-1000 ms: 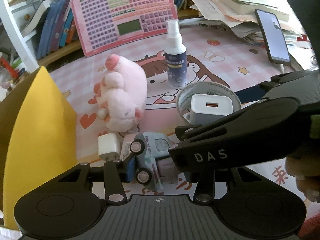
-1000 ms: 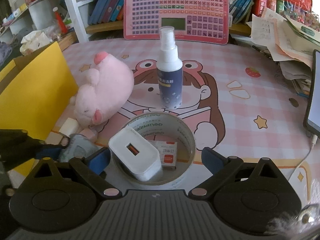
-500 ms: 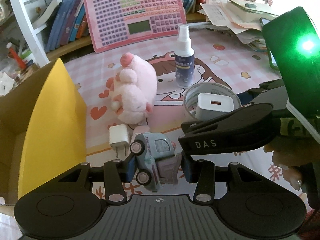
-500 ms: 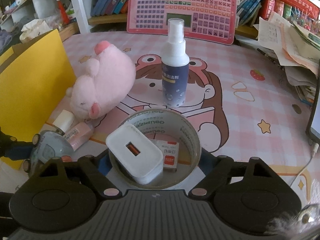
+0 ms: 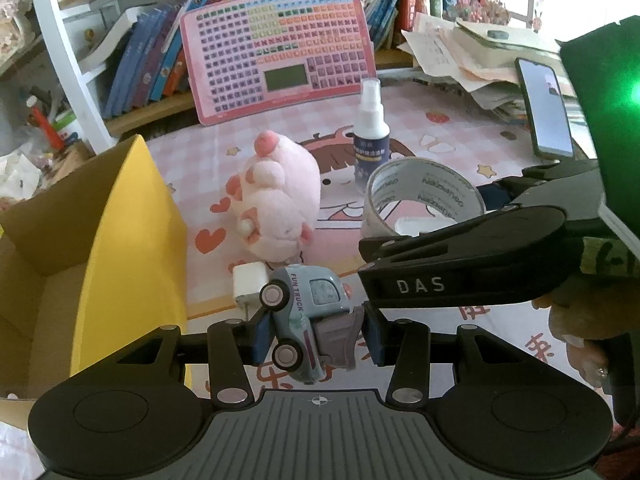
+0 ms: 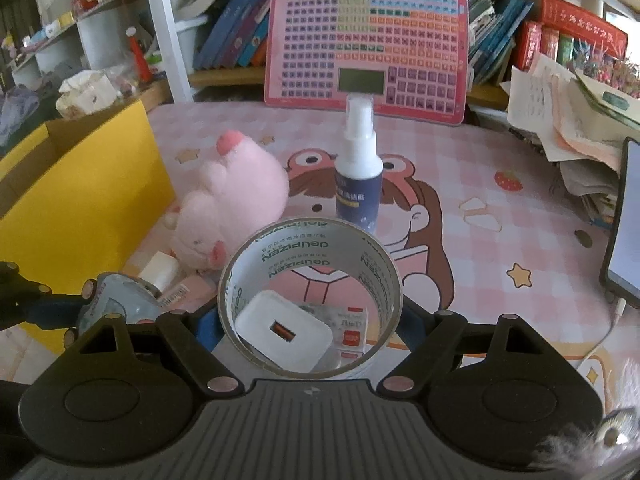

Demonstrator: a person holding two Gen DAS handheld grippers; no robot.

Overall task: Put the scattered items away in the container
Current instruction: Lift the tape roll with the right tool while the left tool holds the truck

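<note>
The left gripper (image 5: 316,336) has its jaws drawn in tight on a little blue toy truck (image 5: 306,322), which sits tipped on its side between the pads, clear of the pink mat (image 5: 460,132). On the right, the right gripper (image 6: 310,322) has closed its blue pads against the outside of a big tape roll (image 6: 310,296), one pad on each side, and the roll looks tilted up off the mat. Through the ring you can see a white charger (image 6: 284,338) and a small red and white box (image 6: 350,330) lying underneath. Over on the left stands the yellow cardboard box (image 5: 120,240), open at the top, just beside the truck. A pink plush pig (image 5: 276,204) lies on its side near the middle, with a small white plug (image 5: 248,282) right at its near edge. Further back a spray bottle (image 6: 358,172) stands upright, and behind it a pink keyboard toy (image 6: 368,48) leans against the bookshelf. A phone (image 5: 546,112) rests at the far right beside a stack of papers.
</note>
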